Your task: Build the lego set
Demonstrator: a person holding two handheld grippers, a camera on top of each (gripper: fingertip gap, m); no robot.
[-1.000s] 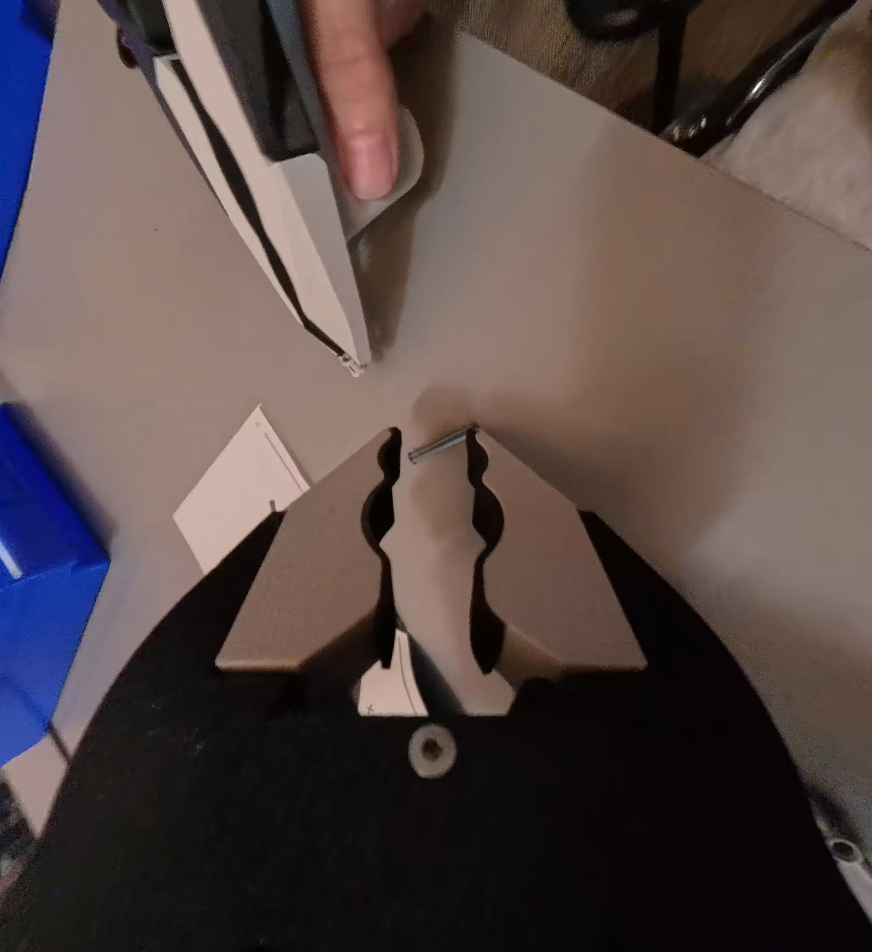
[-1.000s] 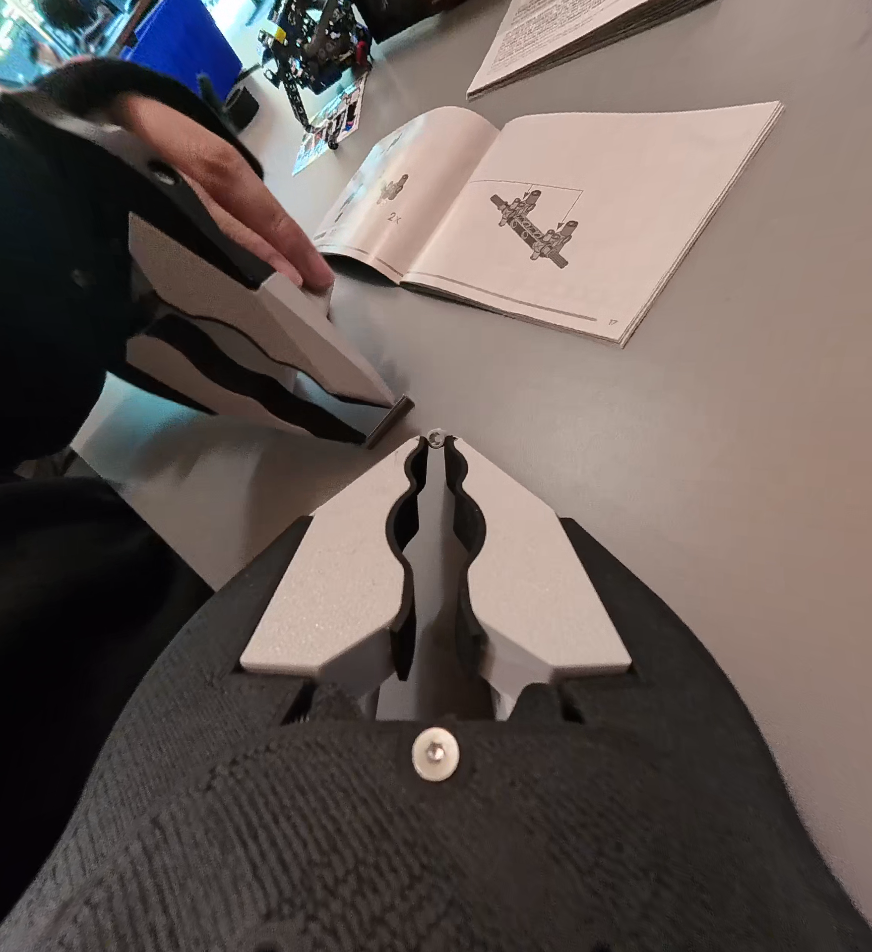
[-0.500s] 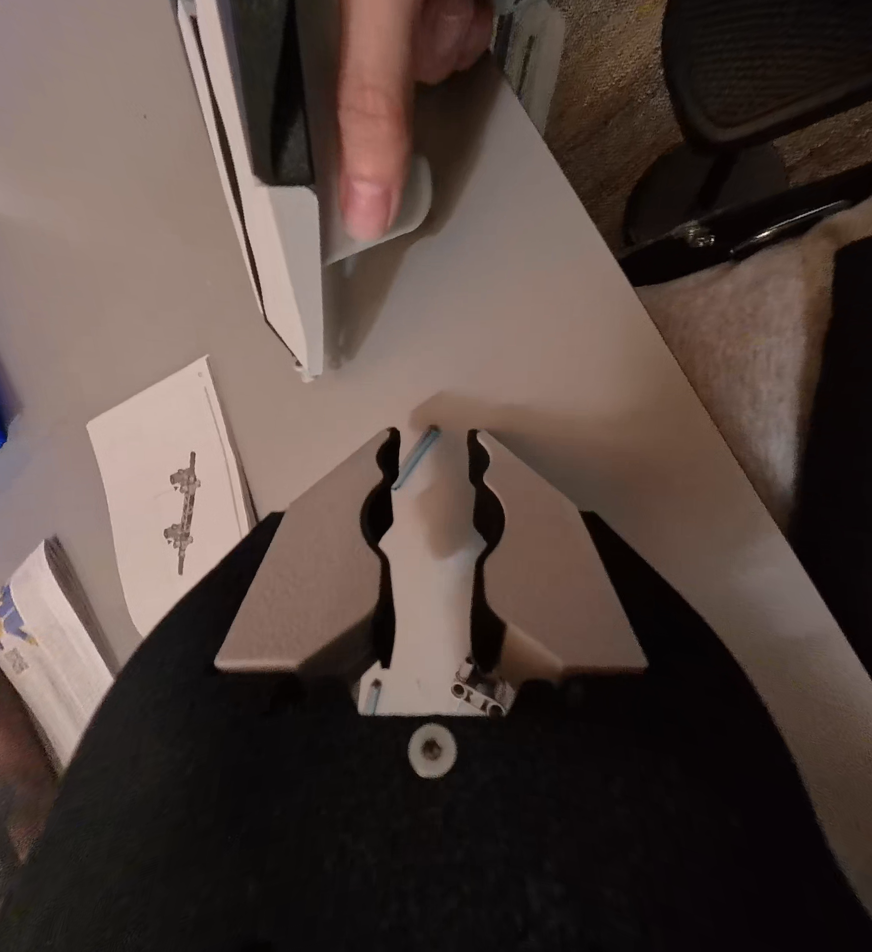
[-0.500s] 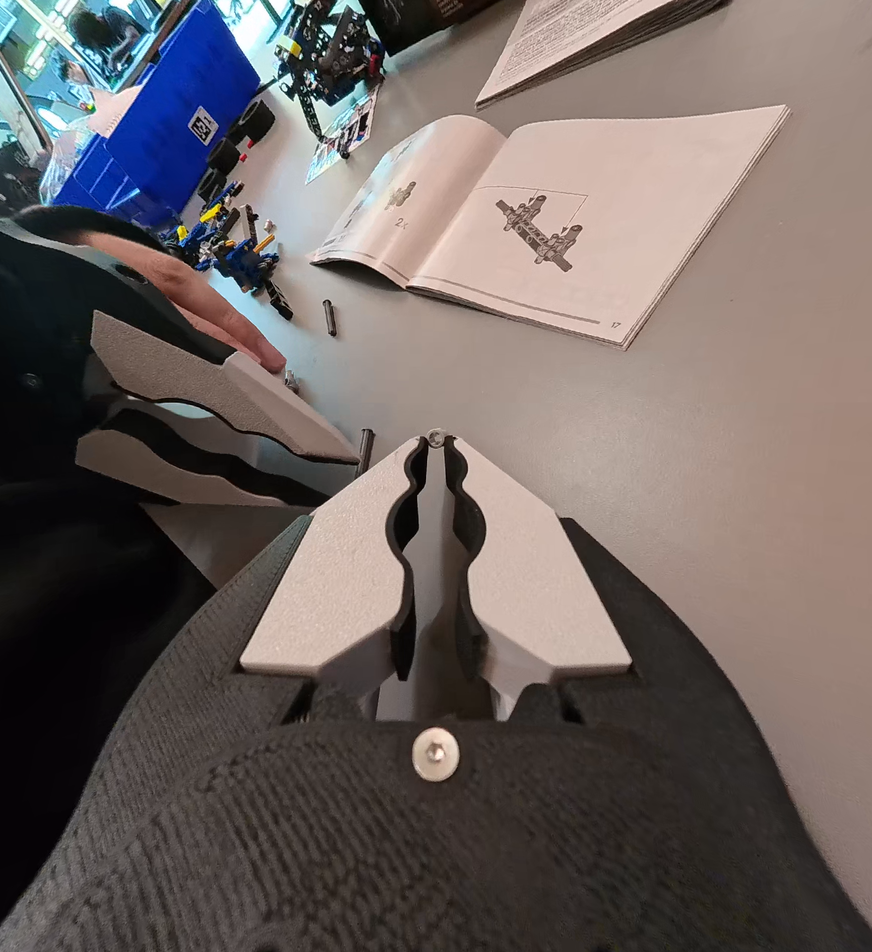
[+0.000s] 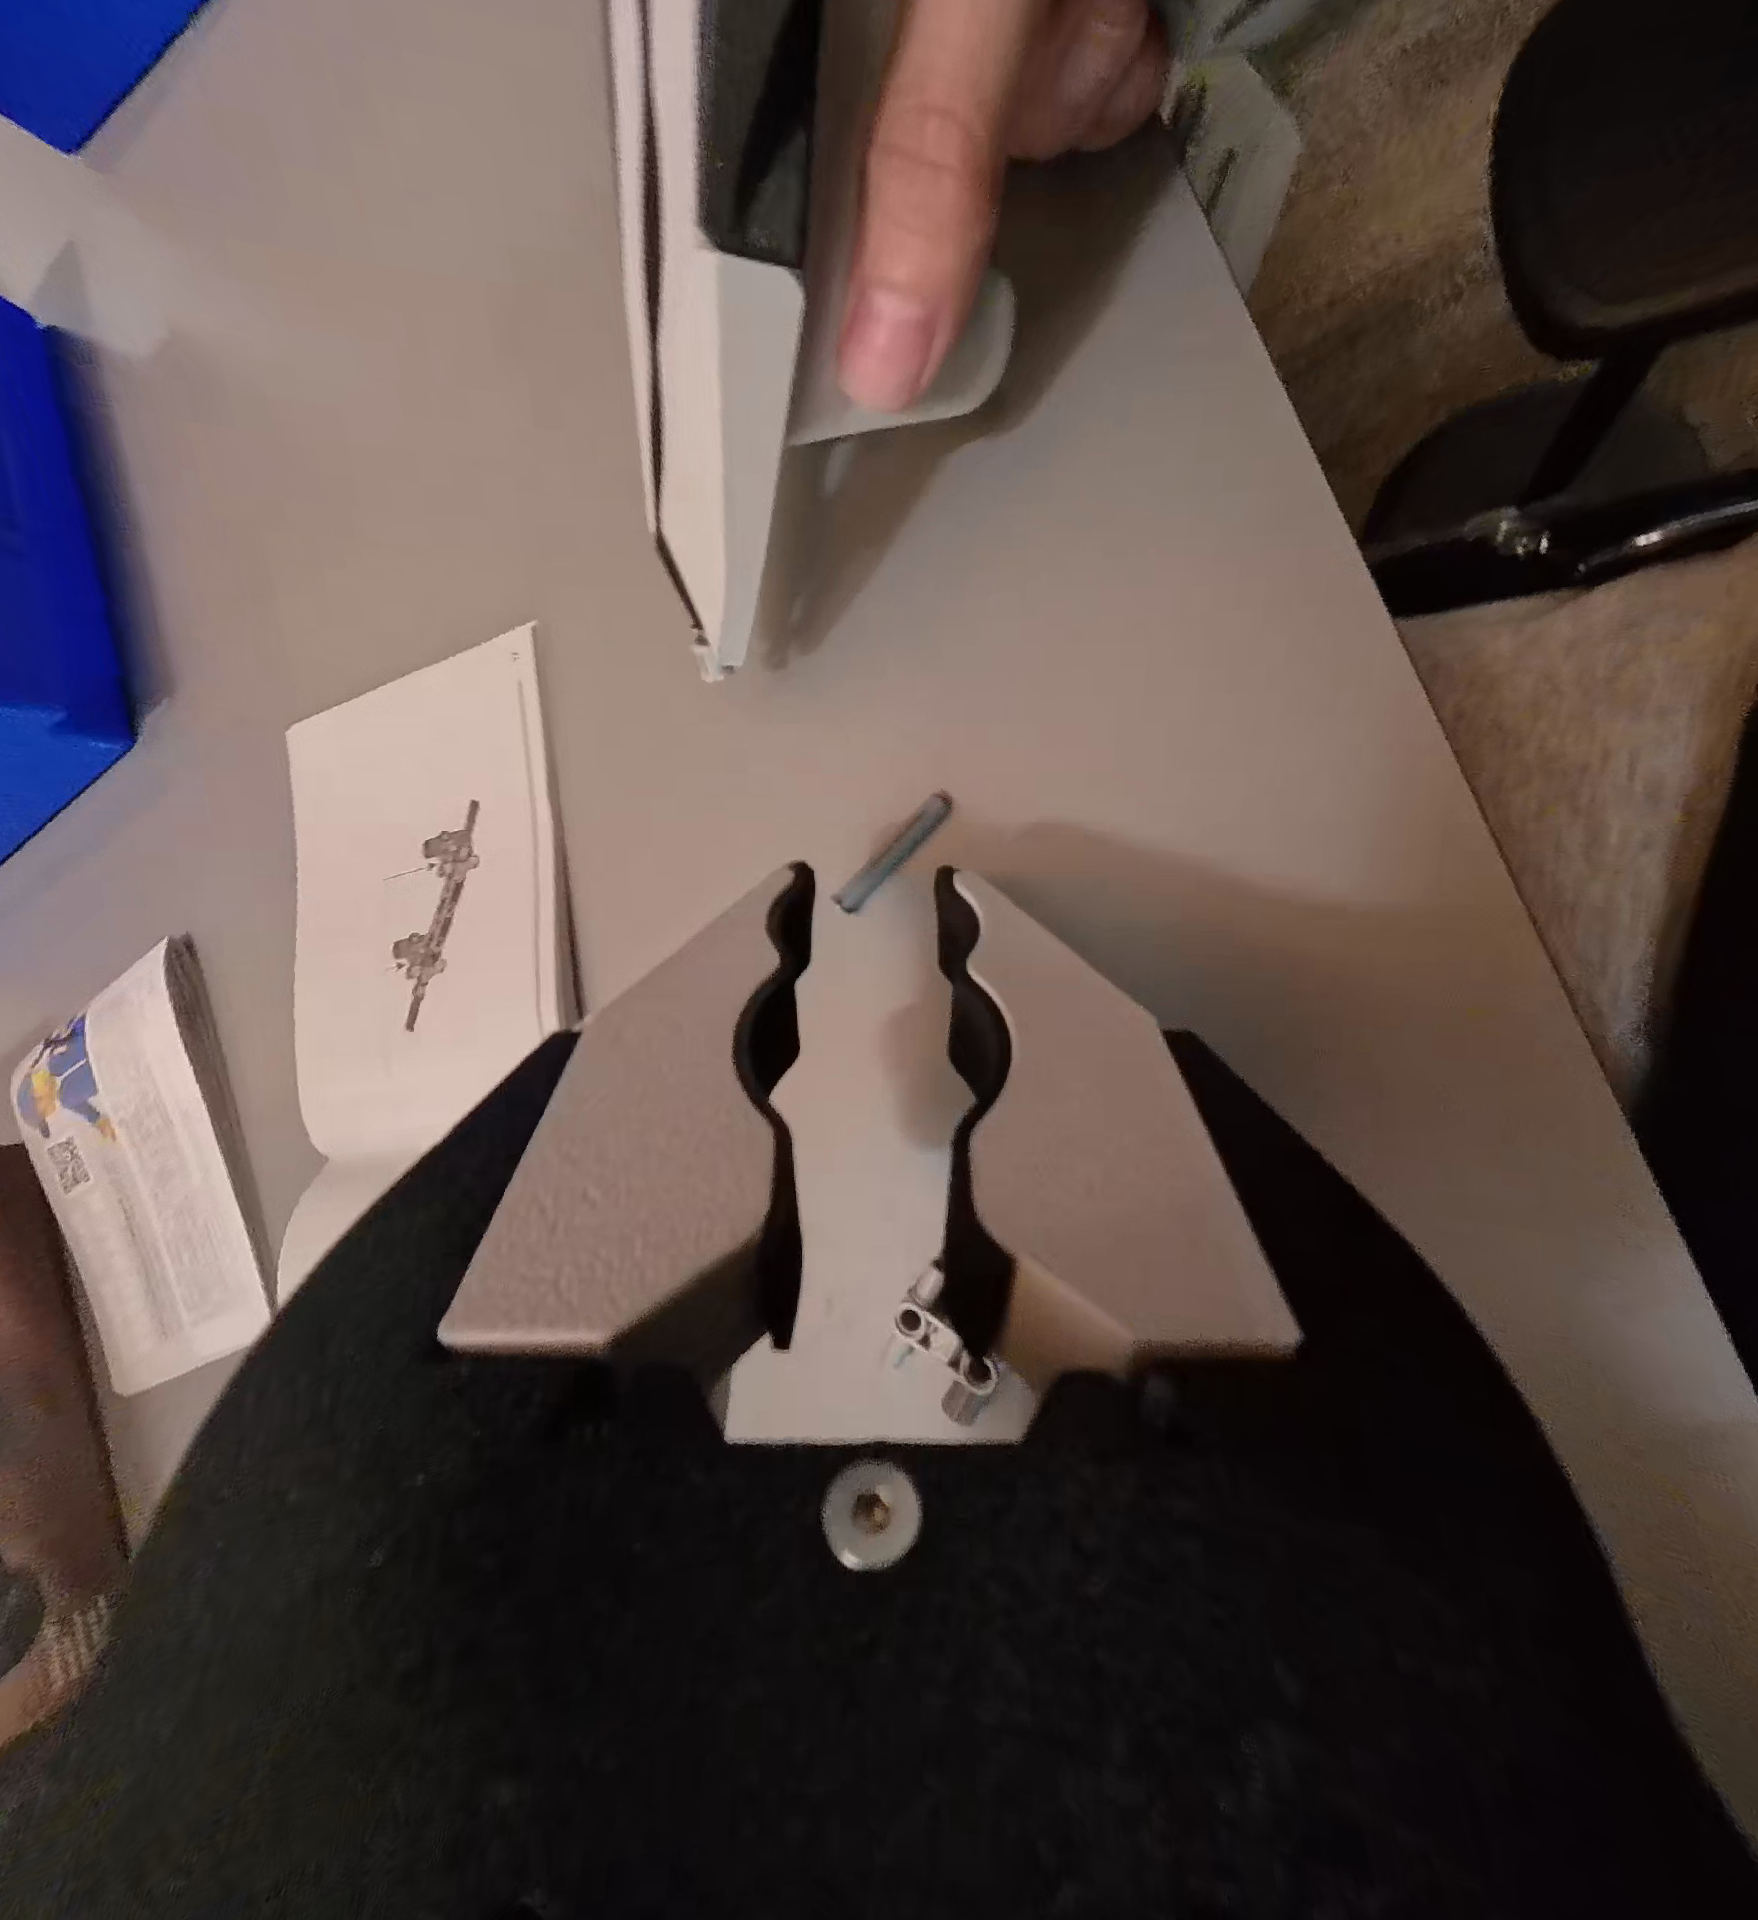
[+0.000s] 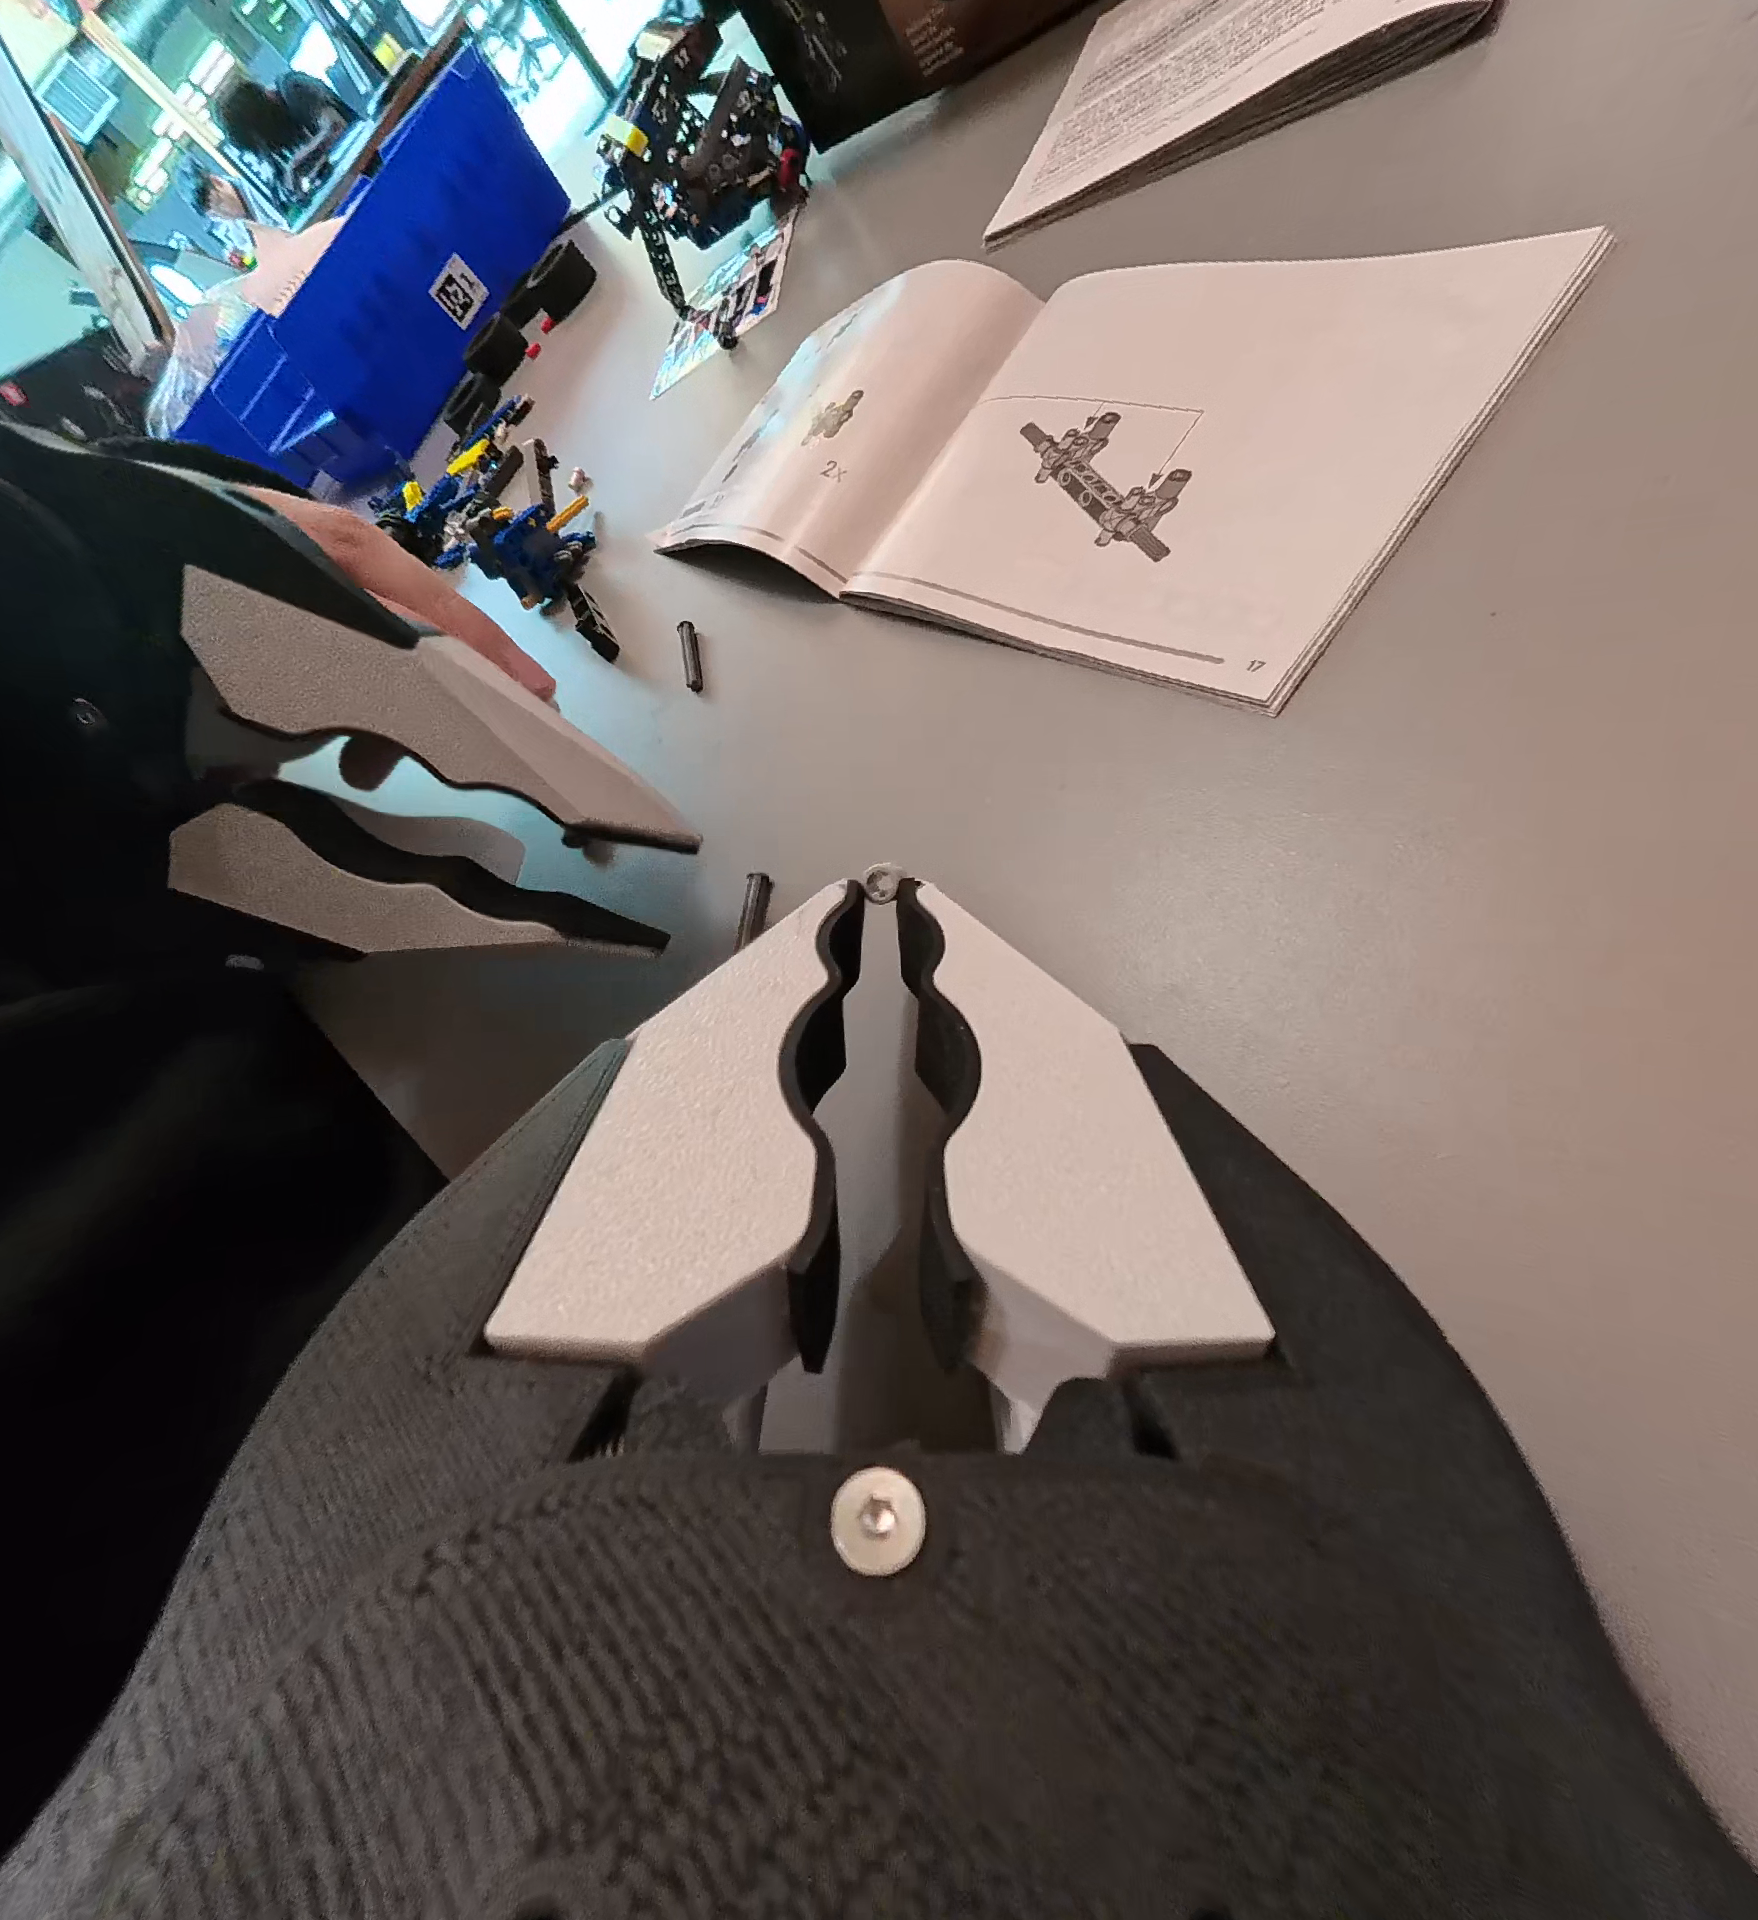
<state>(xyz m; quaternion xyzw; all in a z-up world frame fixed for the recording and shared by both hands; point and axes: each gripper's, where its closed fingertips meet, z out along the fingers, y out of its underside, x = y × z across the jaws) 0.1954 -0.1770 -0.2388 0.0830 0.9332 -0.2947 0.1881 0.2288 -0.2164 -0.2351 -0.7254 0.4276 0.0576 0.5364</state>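
Lego axle, grey, is seen lying loose on the table just ahead of the gaping left gripper; a small grey connector is pinched by the right gripper. Beyond the open instruction booklet, a half-built model is left unfinished.

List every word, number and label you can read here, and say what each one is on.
I won't quote writing, so here is what bears it.
Open booklet: short printed marks beside the drawings, and one at a page corner.
Closed booklet: dense print, too small to read.
Blue bin: a black-and-white code sticker.
Folded leaflet: fine print, blurred.
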